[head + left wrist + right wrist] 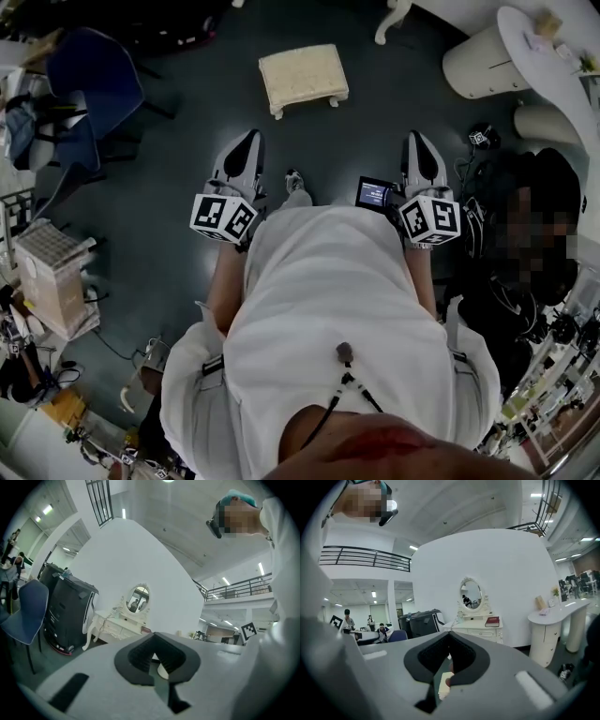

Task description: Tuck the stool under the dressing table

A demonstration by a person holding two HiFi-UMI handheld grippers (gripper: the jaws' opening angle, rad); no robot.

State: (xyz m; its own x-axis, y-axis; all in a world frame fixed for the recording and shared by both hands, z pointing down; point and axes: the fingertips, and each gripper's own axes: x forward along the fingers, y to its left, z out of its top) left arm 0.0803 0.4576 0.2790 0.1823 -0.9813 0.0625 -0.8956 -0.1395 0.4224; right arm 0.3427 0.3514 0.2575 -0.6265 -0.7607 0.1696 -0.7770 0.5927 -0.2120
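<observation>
Though the left gripper (249, 141) and right gripper (416, 141) are pressed together, empty, the stool (303, 78) looks light, stiff — grip its seat rim.

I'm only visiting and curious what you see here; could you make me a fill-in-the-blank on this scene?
The cream stool stands on the dark ____.
The left gripper and right gripper both have jaws ____.
The white dressing table carries an oval ____.
Missing words: floor; shut; mirror.
</observation>
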